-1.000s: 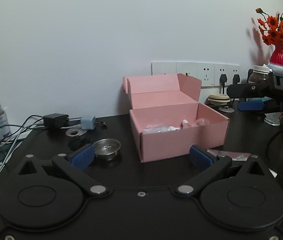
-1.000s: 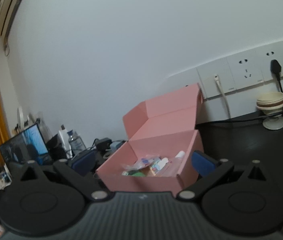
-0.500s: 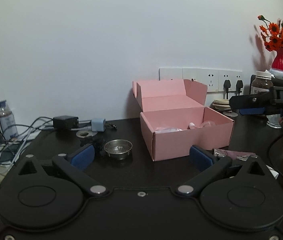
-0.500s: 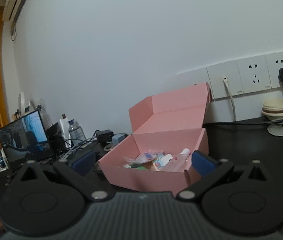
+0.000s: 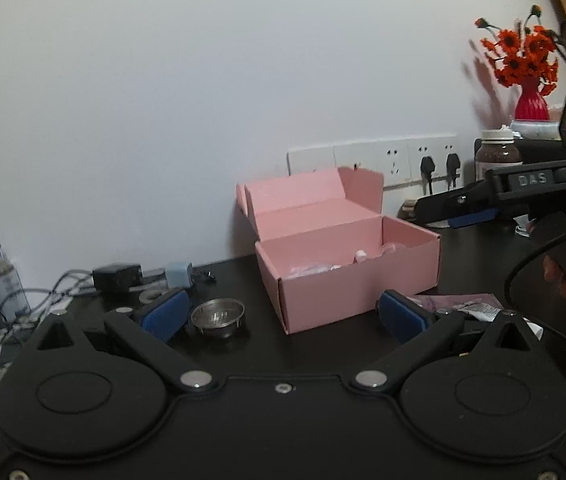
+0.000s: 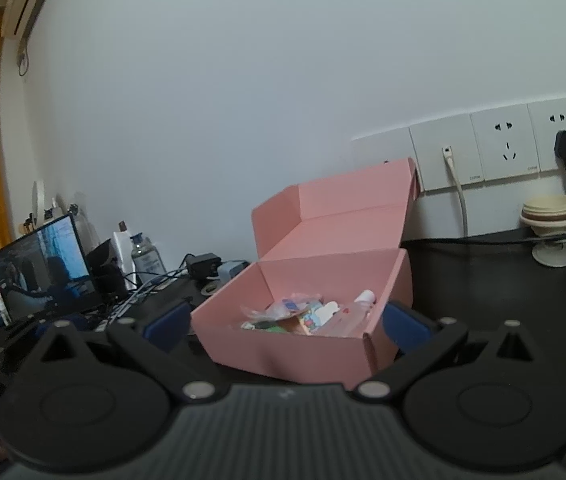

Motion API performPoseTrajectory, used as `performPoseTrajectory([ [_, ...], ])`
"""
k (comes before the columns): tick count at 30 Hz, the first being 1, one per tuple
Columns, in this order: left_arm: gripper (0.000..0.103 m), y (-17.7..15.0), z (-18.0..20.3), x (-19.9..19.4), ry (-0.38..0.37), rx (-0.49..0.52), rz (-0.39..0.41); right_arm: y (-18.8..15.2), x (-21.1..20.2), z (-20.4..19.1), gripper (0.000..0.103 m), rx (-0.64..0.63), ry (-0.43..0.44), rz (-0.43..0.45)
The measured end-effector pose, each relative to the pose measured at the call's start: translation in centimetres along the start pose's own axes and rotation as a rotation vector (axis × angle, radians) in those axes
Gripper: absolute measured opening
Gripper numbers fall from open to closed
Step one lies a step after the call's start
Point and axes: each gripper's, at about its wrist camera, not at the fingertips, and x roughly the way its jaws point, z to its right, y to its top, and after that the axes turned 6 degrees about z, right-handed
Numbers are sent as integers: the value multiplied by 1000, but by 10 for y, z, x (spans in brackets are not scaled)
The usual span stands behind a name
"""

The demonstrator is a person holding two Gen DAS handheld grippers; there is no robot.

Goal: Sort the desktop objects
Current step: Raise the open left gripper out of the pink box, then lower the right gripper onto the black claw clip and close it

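**Operator:** Grippers first, since they sit nearest. My left gripper (image 5: 283, 314) has its jaws spread wide with nothing between the blue pads, and it hangs low over the dark desk (image 5: 323, 348), just short of the pink box (image 5: 347, 280). My right gripper (image 6: 287, 324) is likewise spread and empty, and I hold it at the box's near corner, looking down into it.

**Observer:** Why park both there?

**Operator:** My guess is that the box is the collecting point, so I keep both tools facing it. Its lid is folded back against the wall, which leaves the top clear for dropping things in.

**Observer:** What is already inside?

**Operator:** From the right wrist view, a heap of small packets (image 6: 291, 312) and a clear bottle with a white cap (image 6: 353, 312), lying toward the box's right wall.

**Observer:** And what is still loose?

**Operator:** Left of the box, close to my left gripper's left pad, sits a small metal bowl (image 5: 217, 317). At the box's near right lies a crumpled pinkish wrapper (image 5: 459, 304). Those look like the next candidates. Farther left of the box are chargers and cables (image 5: 123, 276), probably staying put. Behind the box are wall sockets (image 5: 395, 158), and beyond its right side a red vase of flowers (image 5: 531, 100).
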Motion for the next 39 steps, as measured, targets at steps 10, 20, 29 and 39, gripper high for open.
performPoseTrajectory([
  [10, 103, 0, -2, 4, 15, -11, -22, 0, 0, 0, 102, -1, 0, 2],
  [20, 103, 0, 4, 2, 19, 24, -13, 0, 1, 0, 102, -5, -3, -1],
  [29, 103, -1, -15, -3, 15, -82, 9, 1, 2, -9, 102, -74, 38, -5],
  [39, 103, -2, -34, -6, 22, -191, 35, 16, 20, -42, 102, -202, 112, -67],
])
